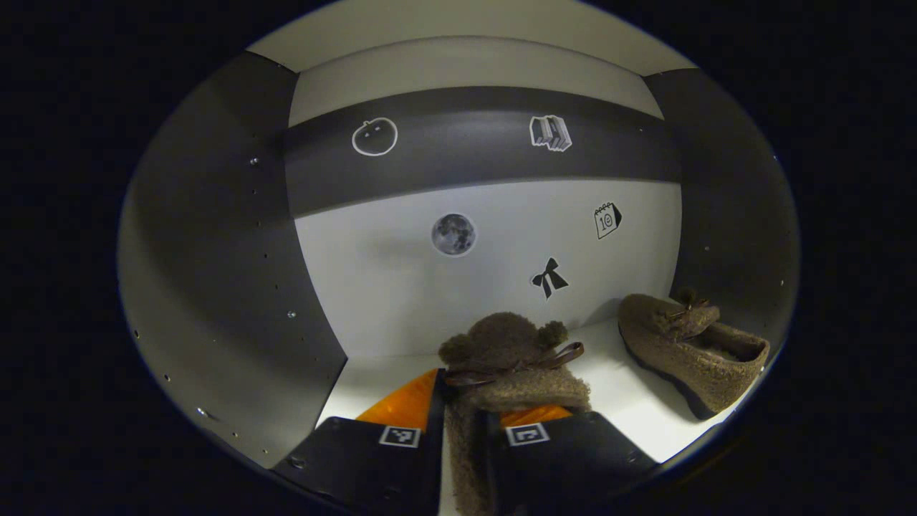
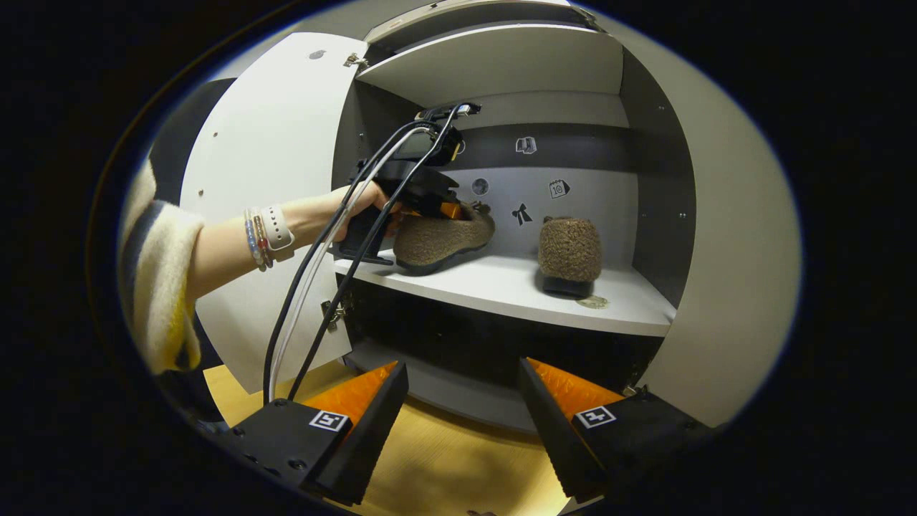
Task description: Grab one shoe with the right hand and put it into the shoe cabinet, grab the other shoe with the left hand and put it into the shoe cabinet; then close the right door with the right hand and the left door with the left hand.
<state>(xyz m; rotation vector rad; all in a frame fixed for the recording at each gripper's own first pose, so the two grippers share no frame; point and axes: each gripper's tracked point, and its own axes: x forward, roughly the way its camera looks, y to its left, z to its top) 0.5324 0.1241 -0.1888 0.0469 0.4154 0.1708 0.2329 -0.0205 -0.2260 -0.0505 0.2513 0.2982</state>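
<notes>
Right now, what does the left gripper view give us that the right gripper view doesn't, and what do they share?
Left gripper view: the left gripper from close up, fingers shut on the held shoe, plus the tangerine sticker.

Right gripper view: the open right gripper outside the cabinet, the person's hand, the open left door and the wooden floor.

Both: the placed shoe on the white shelf, and the bow sticker.

Inside the open white-and-grey shoe cabinet [image 2: 645,215], two fuzzy brown loafers stand on the white middle shelf [image 2: 501,287]: one shoe [image 2: 569,251] to the right, the other shoe [image 2: 440,240] to its left, held between the left tongs [image 1: 466,430]; the right tongs [image 2: 462,423] hang before the cabinet, below the shelf, jaws apart
</notes>
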